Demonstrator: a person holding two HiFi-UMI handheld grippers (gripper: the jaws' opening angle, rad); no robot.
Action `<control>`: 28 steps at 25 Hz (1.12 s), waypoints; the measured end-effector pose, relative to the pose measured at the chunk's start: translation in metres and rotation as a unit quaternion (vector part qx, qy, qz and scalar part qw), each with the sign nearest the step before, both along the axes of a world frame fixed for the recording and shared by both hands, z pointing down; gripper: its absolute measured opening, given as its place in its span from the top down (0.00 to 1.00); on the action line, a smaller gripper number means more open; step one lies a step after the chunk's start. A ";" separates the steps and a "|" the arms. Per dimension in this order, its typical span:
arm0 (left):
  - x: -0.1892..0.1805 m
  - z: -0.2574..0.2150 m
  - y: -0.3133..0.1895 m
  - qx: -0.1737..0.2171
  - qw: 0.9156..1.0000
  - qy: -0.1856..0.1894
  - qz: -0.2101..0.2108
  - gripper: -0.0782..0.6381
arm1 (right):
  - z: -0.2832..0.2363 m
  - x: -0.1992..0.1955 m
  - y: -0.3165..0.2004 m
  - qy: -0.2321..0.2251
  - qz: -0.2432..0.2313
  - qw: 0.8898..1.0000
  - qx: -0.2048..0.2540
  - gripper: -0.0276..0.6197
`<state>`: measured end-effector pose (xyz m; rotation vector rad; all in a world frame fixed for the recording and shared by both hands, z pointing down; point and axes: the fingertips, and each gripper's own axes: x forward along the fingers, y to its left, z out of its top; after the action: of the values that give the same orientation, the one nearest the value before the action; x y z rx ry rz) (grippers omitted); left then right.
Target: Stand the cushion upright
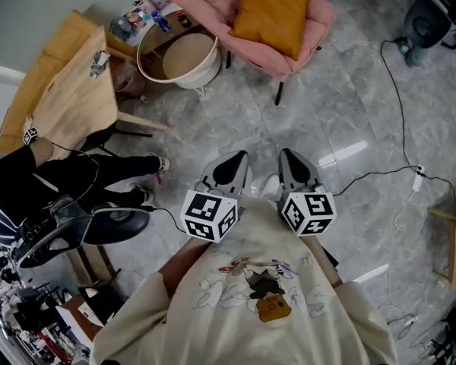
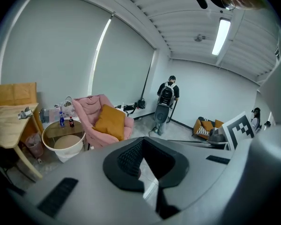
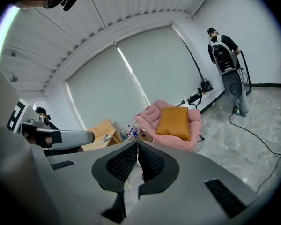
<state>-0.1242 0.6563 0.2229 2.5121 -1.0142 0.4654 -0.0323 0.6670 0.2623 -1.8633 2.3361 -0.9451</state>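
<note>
Grey marble floor [image 1: 342,105].
- Wooden table [image 1: 68,97], far left.
- Round white side table [image 1: 184,55].
- Pink armchair [image 1: 319,21]; mustard cushion [image 1: 272,10] lies slanted on its seat.
- Left gripper [image 1: 232,162], right gripper [image 1: 292,162]: jaws pressed together, empty, well apart from the chair.

Risk: a soft cushion pinched at one corner may flop or slide off.

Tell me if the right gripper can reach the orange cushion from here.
Probably not yet: the right gripper, jaws shut, is well short of the cushion on the pink armchair. Only floor lies between them.
</note>
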 end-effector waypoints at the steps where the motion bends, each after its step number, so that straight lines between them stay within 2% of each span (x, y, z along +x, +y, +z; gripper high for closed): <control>1: 0.001 0.002 0.002 -0.005 1.000 -0.002 0.007 0.88 | 0.001 -0.002 0.002 0.001 0.002 1.000 -0.002 0.92; 6: 0.017 0.006 -0.018 -0.002 1.000 0.015 0.021 0.88 | 0.001 0.027 -0.012 0.030 0.037 0.999 -0.001 0.92; 14: 0.046 0.015 -0.085 -0.007 0.998 0.039 0.045 0.88 | 0.020 0.061 -0.063 0.043 0.066 0.996 -0.039 0.92; 22: 0.077 0.028 -0.185 -0.047 0.994 0.047 0.083 0.88 | 0.038 0.080 -0.157 0.027 0.096 0.991 -0.084 0.92; 28: 0.074 0.026 -0.265 -0.063 0.993 0.051 0.081 0.88 | 0.038 0.086 -0.226 0.033 0.113 0.987 -0.107 0.92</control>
<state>-0.0506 0.3911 0.2488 2.4857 -0.7240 0.4279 0.0541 0.4413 0.3001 -2.2124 2.0657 -1.1607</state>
